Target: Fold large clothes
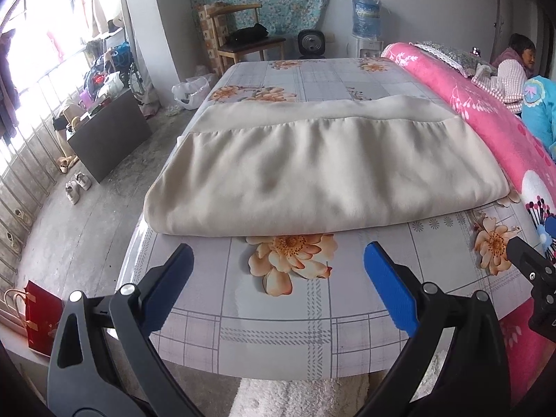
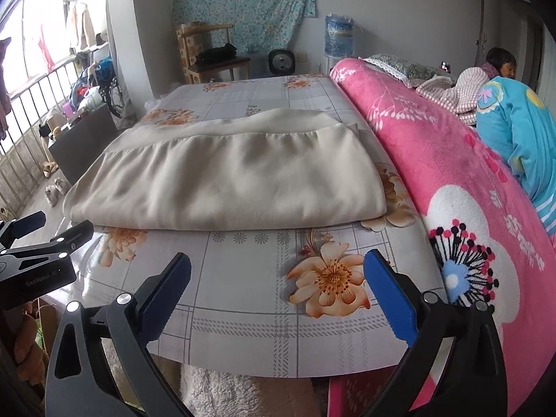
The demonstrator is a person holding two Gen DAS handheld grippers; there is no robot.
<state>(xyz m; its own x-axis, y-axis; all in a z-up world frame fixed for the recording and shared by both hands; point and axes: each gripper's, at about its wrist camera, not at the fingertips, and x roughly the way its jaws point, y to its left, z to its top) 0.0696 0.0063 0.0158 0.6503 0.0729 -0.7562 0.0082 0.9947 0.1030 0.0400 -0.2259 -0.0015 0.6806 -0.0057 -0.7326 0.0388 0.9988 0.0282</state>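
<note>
**Folded cream garment on floral surface, both tools spread and empty**

A cream garment (image 1: 305,170) is seen folded into a broad, soft rectangle, smooth and faintly sheened, with a gathered seam running across its far part. It lies in the middle of the surface (image 1: 278,330), which is covered in a glossy grey-checked cloth printed with peach flowers. The near fold is rounded and thick.

The left tool (image 1: 278,271) is held just short of the near fold, its blue ribbed pads wide apart, nothing between them. The right tool (image 2: 278,274) is likewise spread and empty, apart from the cloth.

A fleecy pink blanket (image 2: 451,180) borders the surface on the right; its dandelion motif is shown fully only in the right wrist view. A red bag (image 1: 41,319) on the floor is seen only in the left wrist view.
</note>
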